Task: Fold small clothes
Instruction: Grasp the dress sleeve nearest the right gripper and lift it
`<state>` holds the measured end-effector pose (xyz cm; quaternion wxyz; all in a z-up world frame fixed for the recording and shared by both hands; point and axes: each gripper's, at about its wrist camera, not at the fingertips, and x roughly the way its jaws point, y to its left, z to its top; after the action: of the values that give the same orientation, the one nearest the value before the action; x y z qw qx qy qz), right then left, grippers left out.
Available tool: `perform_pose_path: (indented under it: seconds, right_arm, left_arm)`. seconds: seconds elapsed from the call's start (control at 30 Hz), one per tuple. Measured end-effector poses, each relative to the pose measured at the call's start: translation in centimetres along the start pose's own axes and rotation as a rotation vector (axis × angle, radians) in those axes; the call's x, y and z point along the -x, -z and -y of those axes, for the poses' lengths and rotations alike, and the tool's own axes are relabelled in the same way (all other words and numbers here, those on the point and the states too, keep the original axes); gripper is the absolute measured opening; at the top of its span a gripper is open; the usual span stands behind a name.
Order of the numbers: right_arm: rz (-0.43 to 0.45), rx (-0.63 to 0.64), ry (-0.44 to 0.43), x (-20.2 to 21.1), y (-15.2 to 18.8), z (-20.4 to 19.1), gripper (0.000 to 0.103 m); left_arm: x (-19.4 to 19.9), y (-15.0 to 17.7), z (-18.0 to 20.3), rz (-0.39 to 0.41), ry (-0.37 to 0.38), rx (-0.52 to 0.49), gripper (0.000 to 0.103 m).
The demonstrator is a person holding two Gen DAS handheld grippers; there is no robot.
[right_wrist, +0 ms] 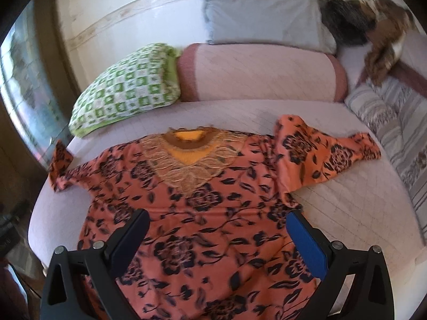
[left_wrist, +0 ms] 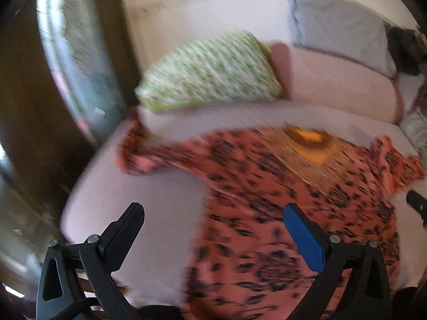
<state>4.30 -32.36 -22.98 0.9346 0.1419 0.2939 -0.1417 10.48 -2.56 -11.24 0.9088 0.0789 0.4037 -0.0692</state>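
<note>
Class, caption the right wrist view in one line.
Open tongs above an orange top spread flat on a bed.

orange floral top [right_wrist: 213,213], flat, unfolded, on bed

Matt printed-cloth top [right_wrist: 202,229], quilted bedcover [right_wrist: 347,202]

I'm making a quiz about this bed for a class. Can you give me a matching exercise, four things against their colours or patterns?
Things:
1. top
2. square pillow
3. bolster
4. back pillow

Looks:
a. plain grey
b. green and white checks
c. orange with dark flowers
d. pale pink with darker pink ends

Pairs: 1-c, 2-b, 3-d, 4-a
</note>
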Motion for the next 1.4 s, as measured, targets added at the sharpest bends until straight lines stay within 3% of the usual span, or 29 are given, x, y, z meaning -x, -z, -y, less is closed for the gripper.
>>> perform_pose_path:
  seconds: [0.1, 0.17, 0.2, 0.27, 0.37, 0.43, 0.5, 0.57, 0.67, 0.73, 0.8, 0.87, 0.97, 1.1, 1.27, 1.4]
  right_arm:
    - [-0.006, -0.129, 0.017, -2.5, -1.2, 6.3, 0.103]
    - [0.008, -0.272, 0.025, -4.4, -2.2, 12.4, 0.103]
    - [0.023, -0.367, 0.048, -5.4, -2.6, 16.2, 0.103]
    - [0.077, -0.552, 0.059, -7.1, -2.9, 23.2, 0.103]
    - [0.085, -0.848, -0.069, -10.9, -2.8, 32.0, 0.100]
    - [0.076, -0.998, -0.137, -13.1, -2.4, 35.1, 0.094]
    - [0.098, -1.087, -0.180, -15.5, -2.7, 37.8, 0.091]
    - [0.082, -1.097, -0.149, -17.9, -3.8, 39.3, 0.082]
    - [0.159, -1.106, -0.132, -19.1, -5.4, 40.4, 0.082]
    - [0.166, -1.105, -0.122, -19.9, -6.1, 40.8, 0.079]
    - [0.191, -1.109, -0.094, -20.8, -7.0, 41.9, 0.066]
    - [0.187, -1.086, -0.062, -21.6, -6.5, 42.5, 0.011]
    - [0.223, -1.125, -0.086, -21.1, -5.1, 43.2, 0.010]
    - [0.344, -0.993, -0.158, -16.0, -8.3, 39.8, 0.010]
    - [0.505, -0.725, -0.405, -6.7, -13.7, 28.8, 0.010]
    - [0.455, -0.503, -0.576, -3.2, -16.4, 17.5, 0.010]
  left_arm:
    - [-5.0, -0.5, 3.6, -0.143, 0.113, -0.011, 0.103]
    - [-8.1, -0.8, 6.5, -0.242, 0.158, -0.035, 0.103]
    - [-9.1, -0.8, 7.9, -0.253, 0.189, -0.052, 0.103]
    - [-10.0, -1.0, 9.9, -0.186, 0.224, -0.071, 0.103]
    - [-10.6, -1.4, 11.2, -0.034, 0.236, -0.077, 0.103]
    - [-11.2, -1.3, 11.1, 0.045, 0.212, -0.088, 0.103]
    - [-12.6, -1.1, 11.0, 0.028, 0.228, -0.087, 0.103]
    - [-14.1, -1.3, 11.0, -0.026, 0.235, -0.082, 0.103]
    - [-16.2, -1.0, 11.0, -0.094, 0.225, -0.082, 0.103]
    - [-17.4, -1.0, 10.6, -0.134, 0.219, -0.071, 0.103]
    - [-17.7, -1.1, 10.2, -0.146, 0.234, -0.044, 0.103]
    - [-17.6, -1.5, 9.9, -0.137, 0.238, -0.021, 0.103]
    - [-17.0, -2.3, 9.1, -0.097, 0.213, -0.008, 0.103]
    - [-16.5, -3.3, 7.4, -0.058, 0.148, 0.023, 0.103]
    - [-15.5, -4.1, 3.7, -0.006, 0.046, 0.092, 0.103]
    - [-14.6, -4.3, 0.3, 0.042, -0.069, 0.118, 0.103]
